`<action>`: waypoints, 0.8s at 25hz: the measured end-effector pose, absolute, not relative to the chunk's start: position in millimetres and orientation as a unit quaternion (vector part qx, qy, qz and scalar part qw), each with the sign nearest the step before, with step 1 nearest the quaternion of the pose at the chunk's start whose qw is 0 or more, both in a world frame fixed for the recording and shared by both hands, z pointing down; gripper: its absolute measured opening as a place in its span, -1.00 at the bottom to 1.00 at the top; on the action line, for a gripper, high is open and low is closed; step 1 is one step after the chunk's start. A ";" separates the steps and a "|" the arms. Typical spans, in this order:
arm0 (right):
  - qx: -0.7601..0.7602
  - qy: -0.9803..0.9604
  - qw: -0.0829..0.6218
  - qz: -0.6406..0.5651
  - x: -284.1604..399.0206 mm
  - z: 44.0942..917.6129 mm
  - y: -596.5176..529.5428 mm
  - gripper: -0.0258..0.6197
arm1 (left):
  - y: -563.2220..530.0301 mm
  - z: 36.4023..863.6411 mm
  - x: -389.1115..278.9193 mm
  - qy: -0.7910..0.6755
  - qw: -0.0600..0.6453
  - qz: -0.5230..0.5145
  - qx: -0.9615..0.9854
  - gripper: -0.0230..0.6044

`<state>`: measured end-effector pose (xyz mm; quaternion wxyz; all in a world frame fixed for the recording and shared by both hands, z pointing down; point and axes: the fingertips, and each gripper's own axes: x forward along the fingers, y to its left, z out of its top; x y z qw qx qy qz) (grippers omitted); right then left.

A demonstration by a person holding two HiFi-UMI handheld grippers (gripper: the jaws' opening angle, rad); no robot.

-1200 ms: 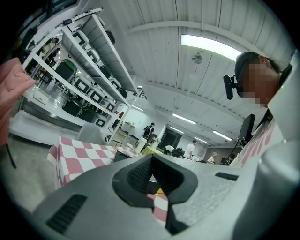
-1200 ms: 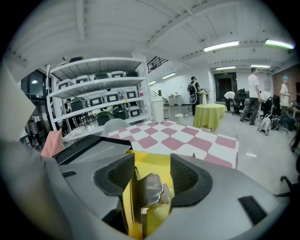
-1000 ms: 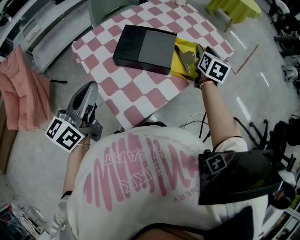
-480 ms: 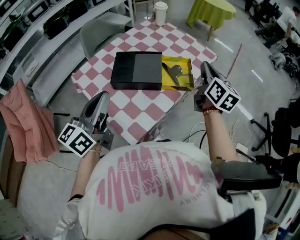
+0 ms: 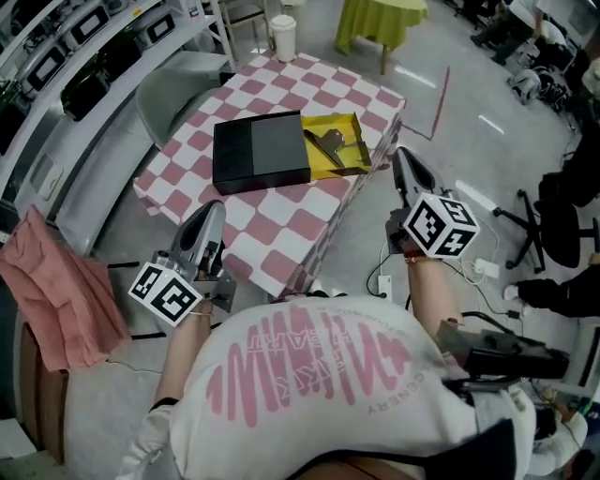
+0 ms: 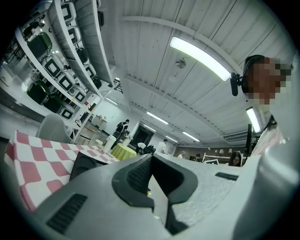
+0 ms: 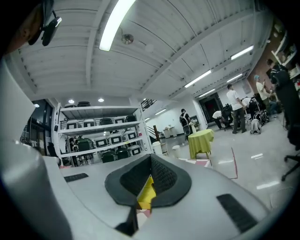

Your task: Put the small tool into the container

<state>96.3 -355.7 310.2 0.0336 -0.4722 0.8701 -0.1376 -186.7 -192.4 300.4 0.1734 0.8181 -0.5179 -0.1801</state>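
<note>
The yellow container stands on the pink-checked table, beside a black box. A small grey tool lies inside the container. My right gripper is shut and holds nothing. It hangs off the table's right edge, apart from the container. In the right gripper view the right gripper points level, with a strip of yellow showing past its tips. My left gripper hangs off the table's near edge, shut and holding nothing. The left gripper points level at the black box.
A white cup stands at the table's far end. A grey chair is at the left, and a small green-clothed table stands beyond. Pink cloth hangs at the left. Shelves with equipment line the left wall. Cables lie on the floor.
My right gripper has shut and pulled back from the yellow container, off the table's edge, leaving the tool in the container. The left gripper rose a little. The person has stepped back.
</note>
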 end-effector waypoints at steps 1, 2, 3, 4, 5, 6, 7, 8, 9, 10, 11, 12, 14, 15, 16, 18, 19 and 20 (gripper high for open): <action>-0.476 0.868 0.031 -0.139 96.7 311.2 -347.9 -0.90 | -191.6 300.9 -186.8 -0.512 0.177 -0.179 0.821 -0.90; -0.480 0.865 0.028 -0.141 97.0 313.8 -339.6 -0.90 | -190.4 301.3 -186.8 -0.506 0.181 -0.177 0.824 -0.90; -0.484 0.863 0.023 -0.145 96.8 317.5 -330.9 -0.90 | -188.8 300.8 -186.6 -0.500 0.183 -0.175 0.828 -0.90; -0.486 0.861 0.018 -0.149 95.8 321.4 -322.4 -0.90 | -187.1 299.2 -186.5 -0.494 0.183 -0.172 0.832 -0.90; -0.487 0.860 0.013 -0.154 94.1 324.8 -314.4 -0.90 | -185.3 297.0 -186.6 -0.489 0.181 -0.169 0.836 -0.90; -0.489 0.858 0.009 -0.157 92.1 327.7 -306.9 -0.90 | -183.5 294.6 -187.3 -0.485 0.178 -0.165 0.840 -0.90; -0.492 0.856 0.006 -0.160 90.3 330.2 -299.6 -0.90 | -181.5 292.5 -188.3 -0.479 0.178 -0.163 0.844 -0.90; -0.495 0.853 0.005 -0.164 88.9 332.1 -292.0 -0.90 | -179.1 290.7 -189.3 -0.474 0.178 -0.162 0.847 -0.90; -0.499 0.851 0.004 -0.166 87.8 333.5 -284.6 -0.90 | -176.3 289.1 -190.5 -0.468 0.178 -0.161 0.851 -0.90; -0.503 0.848 0.003 -0.166 86.7 334.5 -277.6 -0.90 | -173.3 287.9 -192.0 -0.463 0.177 -0.160 0.854 -0.90; -0.507 0.846 0.001 -0.165 85.3 335.6 -271.1 -0.90 | -170.1 287.1 -194.1 -0.459 0.177 -0.159 0.856 -0.90; -0.511 0.844 -0.002 -0.165 83.7 336.8 -264.5 -0.90 | -166.5 286.8 -196.5 -0.456 0.177 -0.159 0.858 -0.90; -0.517 0.840 -0.008 -0.165 79.7 339.8 -250.3 -0.90 | -157.4 287.9 -201.3 -0.449 0.180 -0.159 0.860 -0.90; -0.520 0.838 -0.011 -0.165 77.5 341.5 -243.5 -0.90 | -152.6 289.0 -203.6 -0.446 0.181 -0.159 0.862 -0.90; -0.524 0.836 -0.014 -0.165 75.6 343.3 -237.0 -0.90 | -147.8 290.6 -205.8 -0.443 0.182 -0.158 0.864 -0.90; -0.531 0.831 -0.017 -0.167 72.7 346.4 -223.3 -0.90 | -138.0 295.7 -209.4 -0.436 0.187 -0.156 0.866 -0.90; -0.533 0.829 -0.019 -0.168 71.5 348.0 -216.5 -0.90 | -133.0 299.0 -211.0 -0.433 0.191 -0.155 0.867 -0.90; -0.535 0.827 -0.021 -0.169 69.9 349.9 -209.9 -0.90 | -128.2 302.1 -213.0 -0.431 0.195 -0.155 0.867 -0.90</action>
